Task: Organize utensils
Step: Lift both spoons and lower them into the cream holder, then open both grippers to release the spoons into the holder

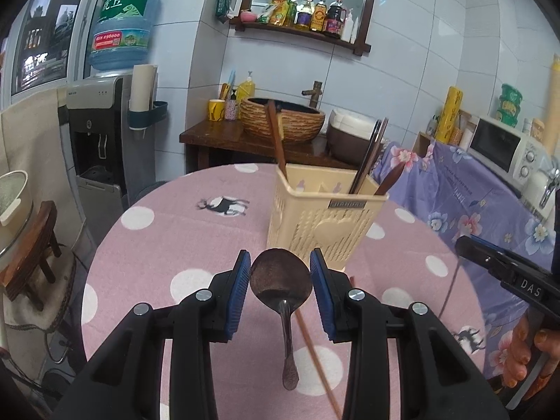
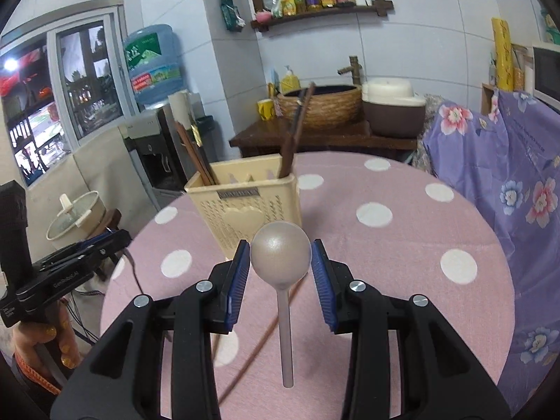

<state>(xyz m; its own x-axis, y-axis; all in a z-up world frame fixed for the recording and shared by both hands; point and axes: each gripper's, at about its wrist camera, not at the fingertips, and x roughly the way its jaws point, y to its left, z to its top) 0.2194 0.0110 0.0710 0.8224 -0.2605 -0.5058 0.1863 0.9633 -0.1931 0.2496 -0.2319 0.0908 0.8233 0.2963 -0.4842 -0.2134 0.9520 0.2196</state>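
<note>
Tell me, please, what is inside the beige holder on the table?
The holder has dark chopsticks and a brown wooden handle sticking up out of its compartments. Their lower ends and the holder's floor are hidden by its walls.

I count two spoons, one between the fingers of each gripper: a dark metal spoon point(image 1: 281, 280) in my left, a pale spoon point(image 2: 280, 254) in my right. One cream utensil basket point(image 1: 322, 224) stands on the desk. One loose chopstick point(image 1: 316, 353) lies on the cloth. How many chopsticks stand in the basket I cannot tell.
</note>
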